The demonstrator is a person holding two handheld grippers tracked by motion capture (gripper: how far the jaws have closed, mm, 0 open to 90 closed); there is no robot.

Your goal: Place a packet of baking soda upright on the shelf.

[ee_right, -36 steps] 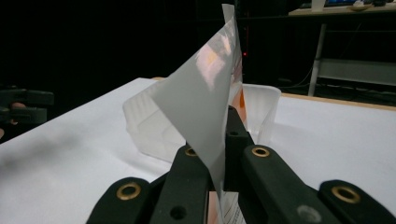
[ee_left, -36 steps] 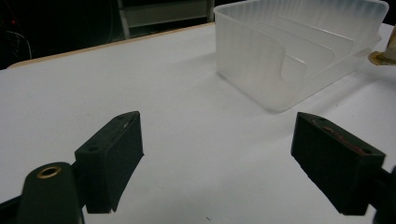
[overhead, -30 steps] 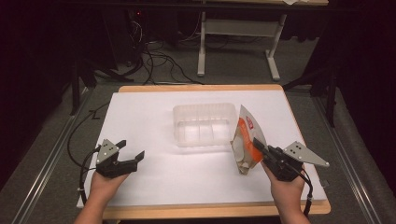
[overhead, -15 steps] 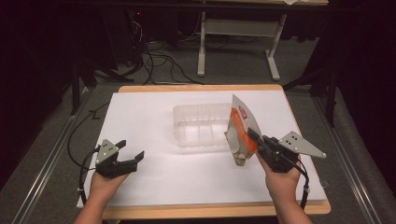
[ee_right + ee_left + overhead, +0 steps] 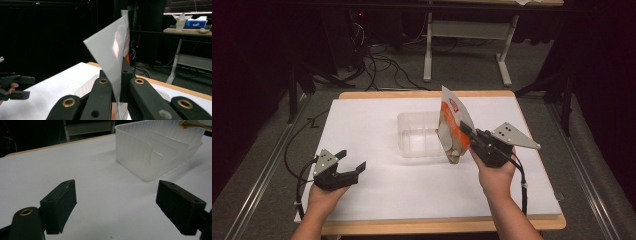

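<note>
High view: right gripper (image 5: 468, 134) pinching snack packet (image 5: 452, 131) by its edge, packet hanging upright over right end of clear tub (image 5: 419, 135), likely for dropping in. Left gripper (image 5: 352, 165) spread, parked on white table (image 5: 377, 200), well apart.

Left gripper view: path to tub (image 5: 160, 152) unobstructed.

Right gripper view: packet (image 5: 113, 52) clamped between jaws.

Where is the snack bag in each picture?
High view: the snack bag stands right of middle, pinched by the right gripper.
Left gripper view: just its bottom corner peeks in at the top right.
Right gripper view: its pale back rises in the middle.
Shared landmark: the clear plastic tub beside the bag.
</note>
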